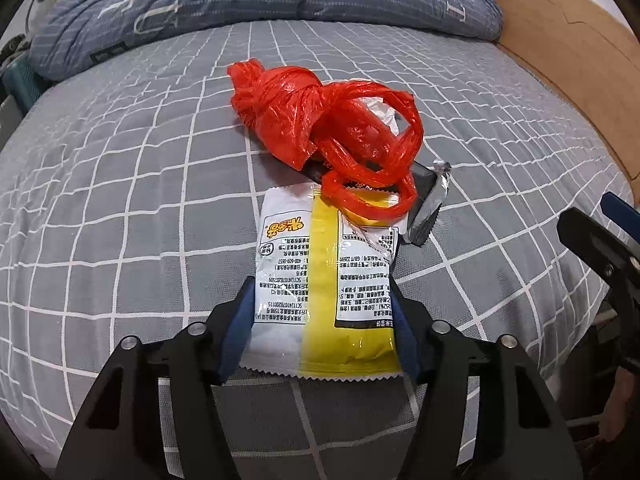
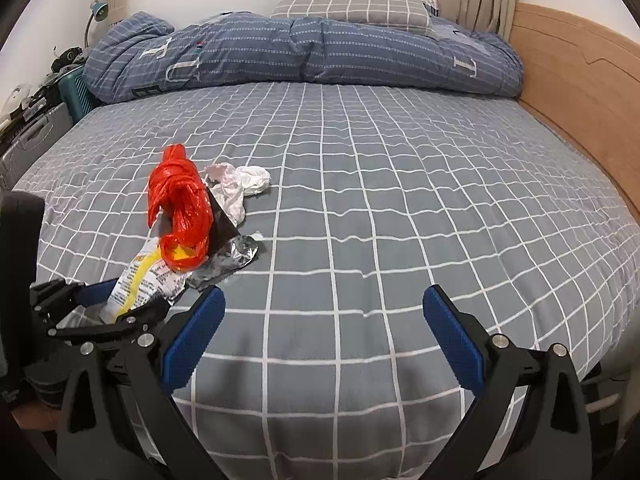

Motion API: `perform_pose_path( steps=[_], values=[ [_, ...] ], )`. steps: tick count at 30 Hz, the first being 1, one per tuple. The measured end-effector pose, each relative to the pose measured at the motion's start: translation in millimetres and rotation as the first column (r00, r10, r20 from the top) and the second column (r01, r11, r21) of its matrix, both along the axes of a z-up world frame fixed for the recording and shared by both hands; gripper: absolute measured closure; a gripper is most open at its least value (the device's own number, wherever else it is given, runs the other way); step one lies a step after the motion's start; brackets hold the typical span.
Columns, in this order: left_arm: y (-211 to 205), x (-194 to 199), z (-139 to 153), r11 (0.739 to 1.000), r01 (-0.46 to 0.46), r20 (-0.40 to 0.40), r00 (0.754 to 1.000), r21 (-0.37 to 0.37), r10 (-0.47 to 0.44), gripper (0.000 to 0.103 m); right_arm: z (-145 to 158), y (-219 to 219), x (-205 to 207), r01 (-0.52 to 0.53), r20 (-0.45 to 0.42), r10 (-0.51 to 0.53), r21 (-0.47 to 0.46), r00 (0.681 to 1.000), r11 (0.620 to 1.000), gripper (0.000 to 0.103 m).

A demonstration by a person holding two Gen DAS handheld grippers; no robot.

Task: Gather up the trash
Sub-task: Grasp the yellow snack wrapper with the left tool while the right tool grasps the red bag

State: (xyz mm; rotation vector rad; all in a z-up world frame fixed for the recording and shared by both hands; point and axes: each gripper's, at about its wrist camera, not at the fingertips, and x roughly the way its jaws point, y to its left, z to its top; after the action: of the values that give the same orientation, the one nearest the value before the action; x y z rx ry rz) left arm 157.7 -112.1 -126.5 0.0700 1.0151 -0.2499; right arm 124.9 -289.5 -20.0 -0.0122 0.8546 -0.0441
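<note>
1. Step in hand: the left gripper point(image 1: 324, 320), jaws half closed, pads flanking and apparently touching the yellow-and-white snack wrapper point(image 1: 320, 280) near the bed's point(image 2: 400, 200) front edge.
2. Next move: likely finish the pinch, then lift clear of the red plastic bag point(image 1: 320, 120) overlapping its far end.
3. The right gripper point(image 2: 324, 320) stands wide open and empty.
4. Only the right view shows crumpled white tissue point(image 2: 240, 184) behind the bag.

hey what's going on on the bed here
A person with a gripper in each hand is clearing litter off a bed with a grey checked sheet. The left gripper has its blue pads on either side of a yellow and white snack wrapper, whose far end lies under a red plastic bag. A silver and black wrapper and crumpled tissue lie beside them. The right gripper is open and empty over bare sheet.
</note>
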Motion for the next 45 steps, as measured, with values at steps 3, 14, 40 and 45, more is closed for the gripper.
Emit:
perform_pose_path(
  steps=[3, 14, 40, 45],
  values=[
    [2, -5, 5, 1.000, 0.005, 0.004, 1.000, -0.006, -0.005, 0.050, 2, 1, 2, 0.001, 0.004, -0.001, -0.002, 1.000, 1.000, 0.008],
    [46, -44, 34, 1.000, -0.007, 0.009, 1.000, -0.025, 0.007, 0.051, 3, 20, 12, -0.011, 0.001, 0.011, -0.001, 1.000, 1.000, 0.008],
    [184, -9, 65, 0.960, -0.276, 0.161, 0.947, -0.036, 0.279, 0.051, -14, 133, 99, -0.167, -0.002, 0.167, 0.012, 0.986, 0.986, 0.008],
    [185, -1, 62, 0.954, -0.293, 0.165, 0.940, -0.057, 0.299, 0.051, -20, 145, 115, -0.191, -0.015, 0.191, 0.029, 0.981, 0.981, 0.014]
  ],
)
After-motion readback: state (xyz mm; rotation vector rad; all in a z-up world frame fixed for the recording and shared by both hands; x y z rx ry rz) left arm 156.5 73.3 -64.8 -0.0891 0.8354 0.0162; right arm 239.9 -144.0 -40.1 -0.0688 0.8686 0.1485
